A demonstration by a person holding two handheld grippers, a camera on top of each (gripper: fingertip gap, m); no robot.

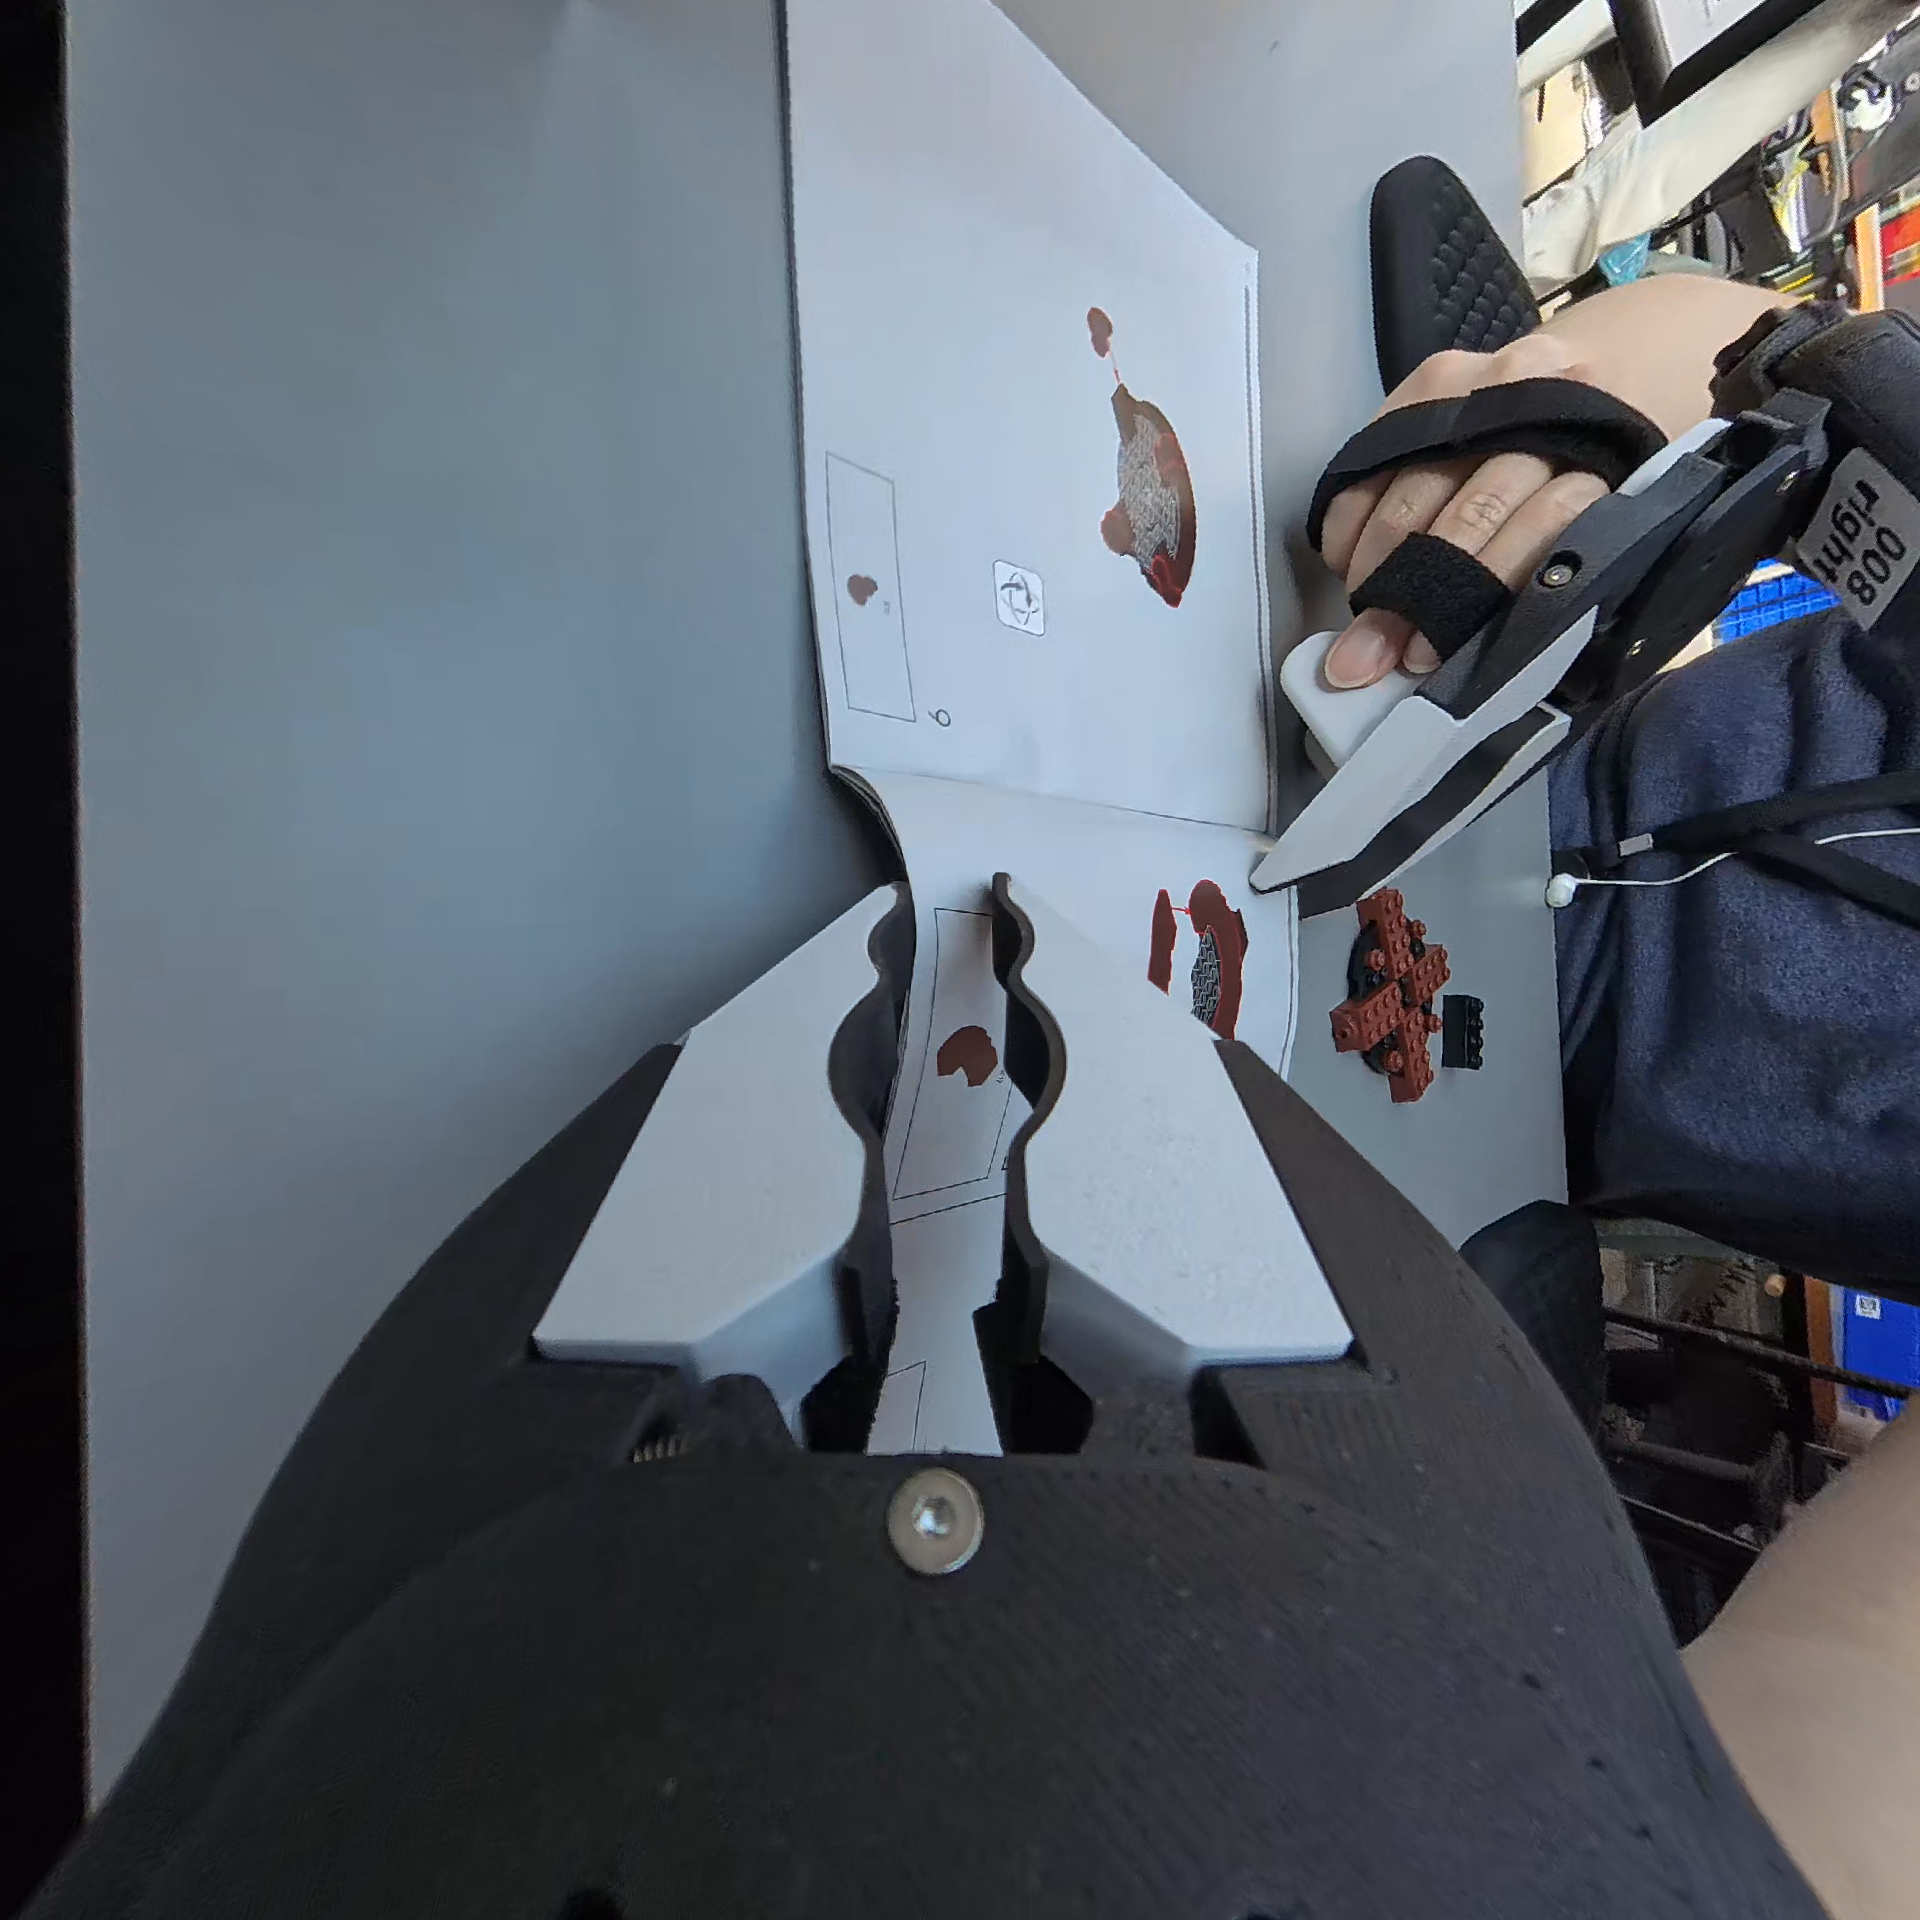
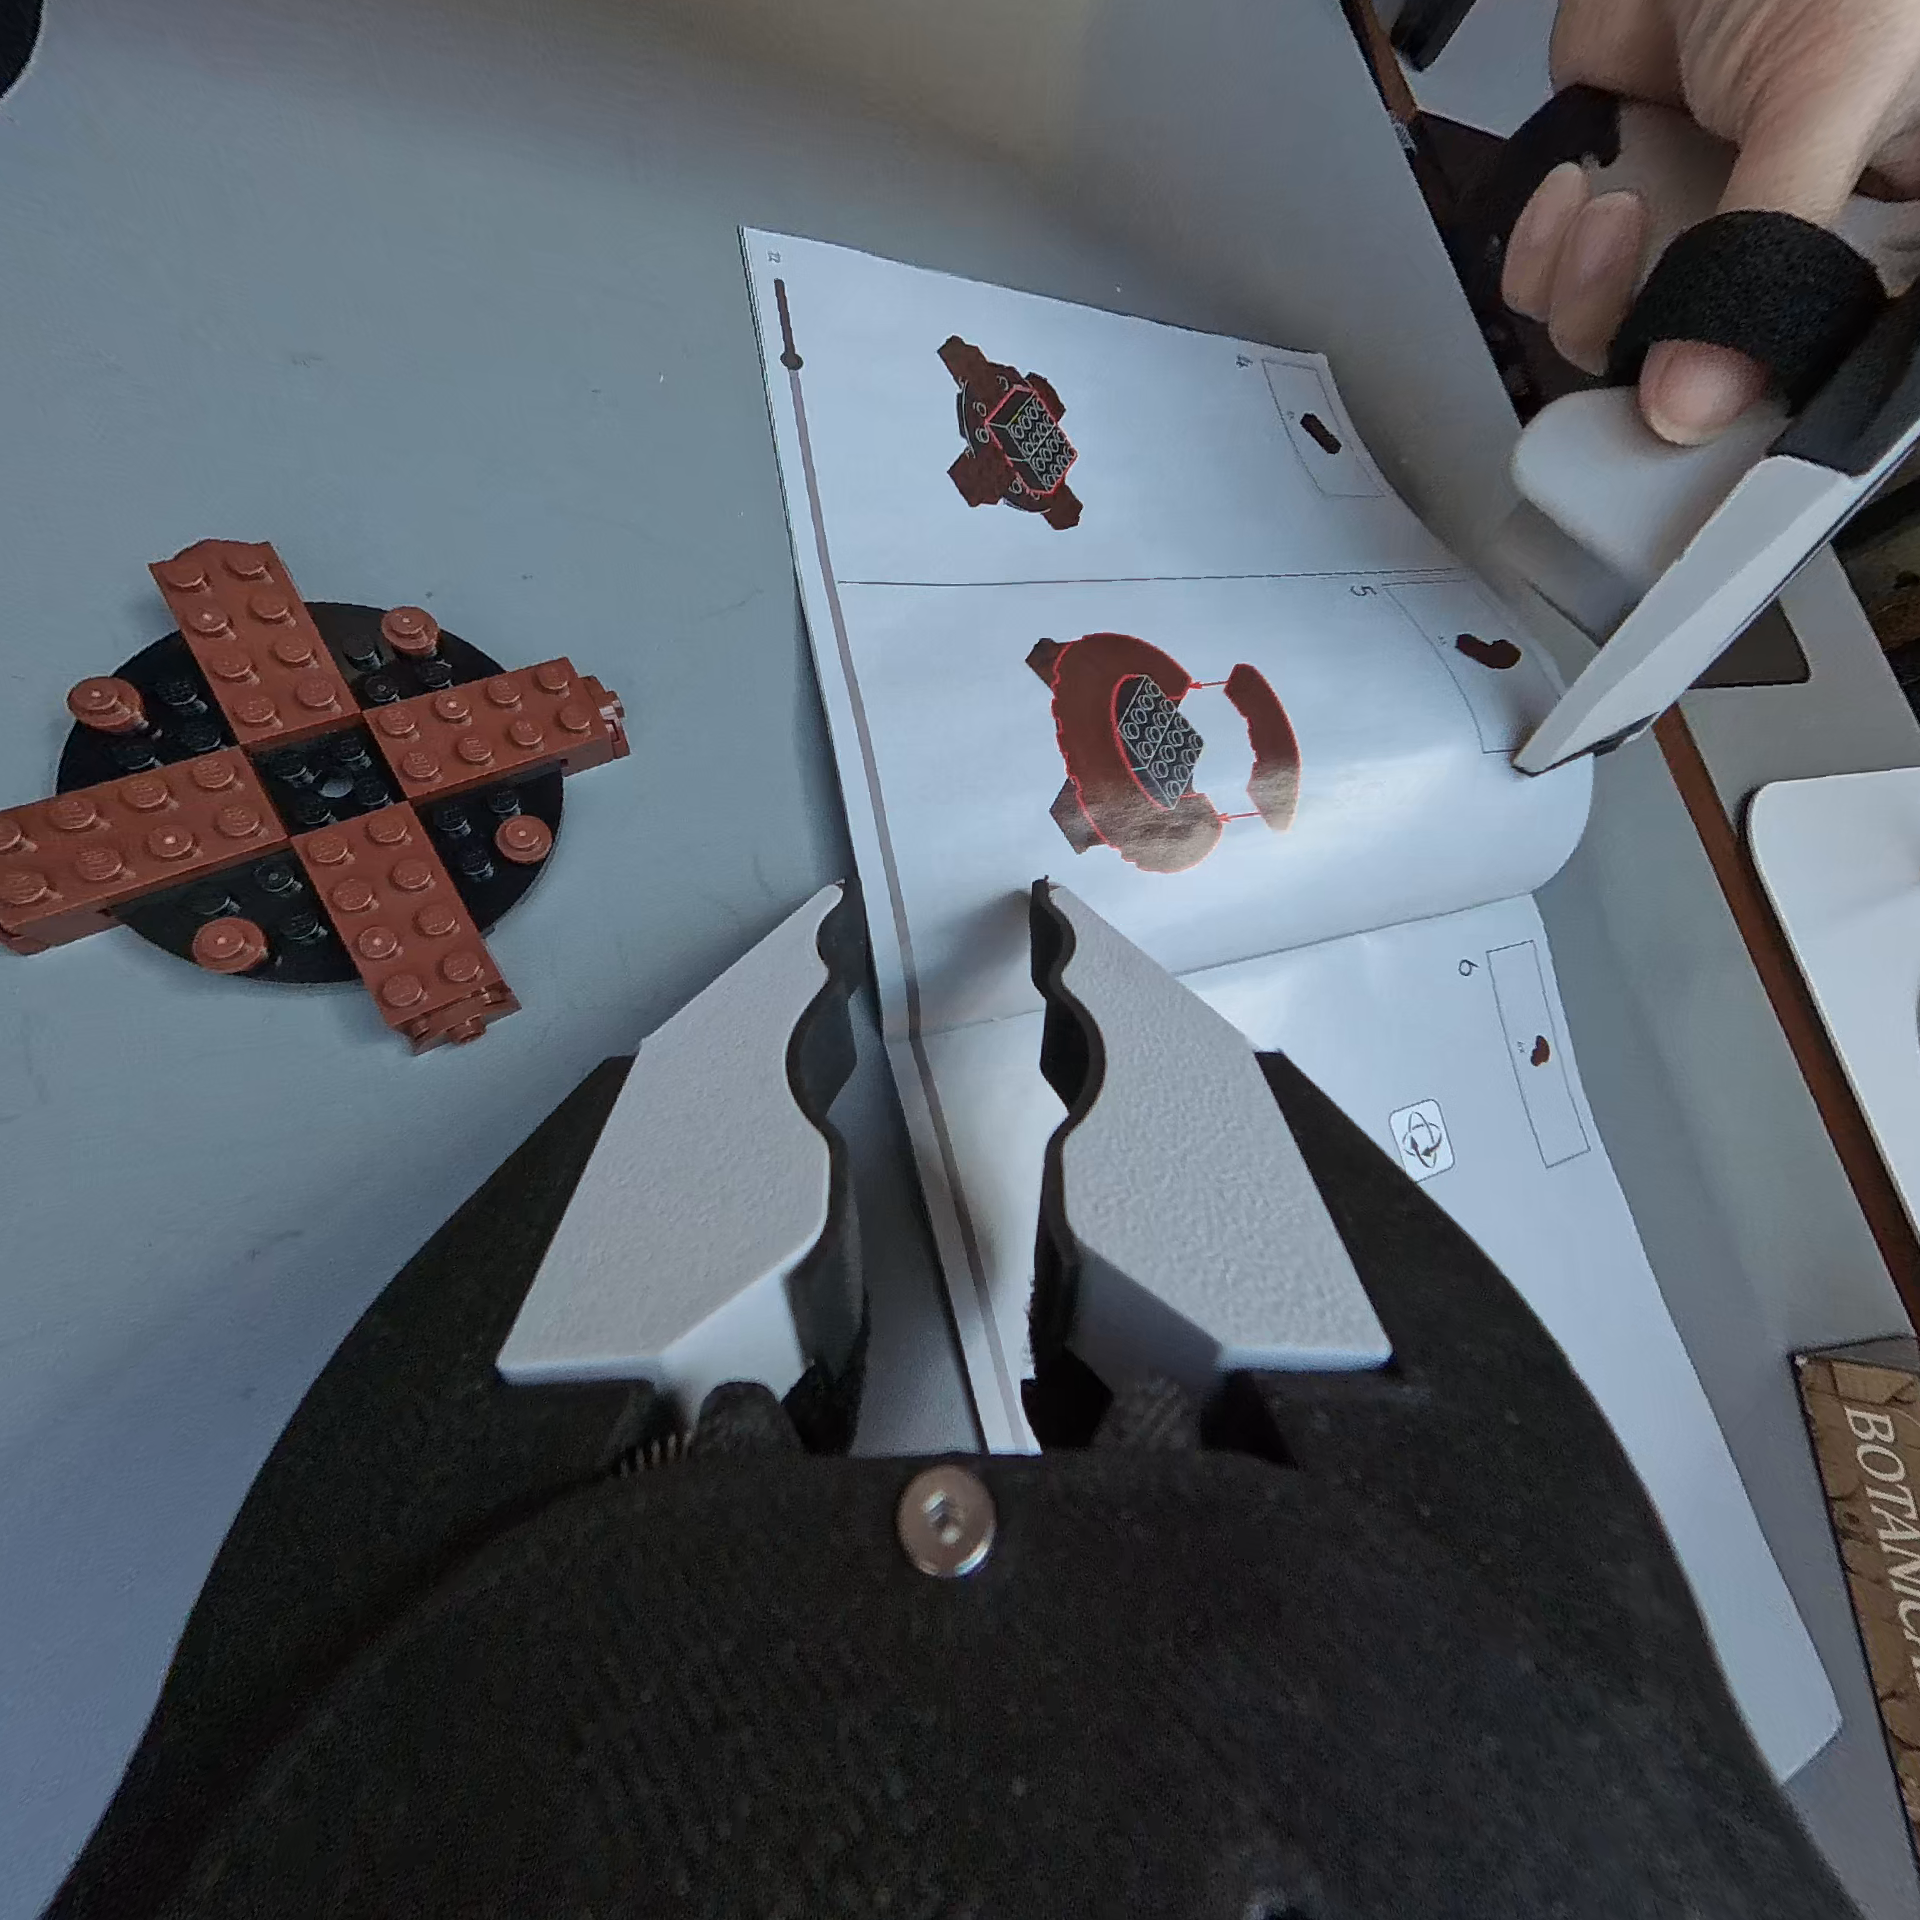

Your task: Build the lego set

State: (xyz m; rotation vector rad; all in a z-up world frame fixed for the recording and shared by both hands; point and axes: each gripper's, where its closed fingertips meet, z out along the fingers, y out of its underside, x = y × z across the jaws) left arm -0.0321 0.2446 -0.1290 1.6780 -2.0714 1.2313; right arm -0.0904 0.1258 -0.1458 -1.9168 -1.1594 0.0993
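**Paper booklet pinned at both edges, brick cross alongside**

Grey worktop (image 2: 416, 312) carries an open booklet (image 2: 1143, 499) with one page curling up. Left gripper (image 1: 951, 883) has its fingers parted by a narrow gap with a page edge running between them; whether the pads actually pinch it is hard to tell. Right gripper (image 2: 940, 888) is likewise slightly spread, astride the booklet's near edge, tips at the paper. Beside the booklet lies the model (image 2: 301, 779): a black round plate topped by a cross of brown plates. A small black brick (image 1: 1462, 1031) sits just next to it.
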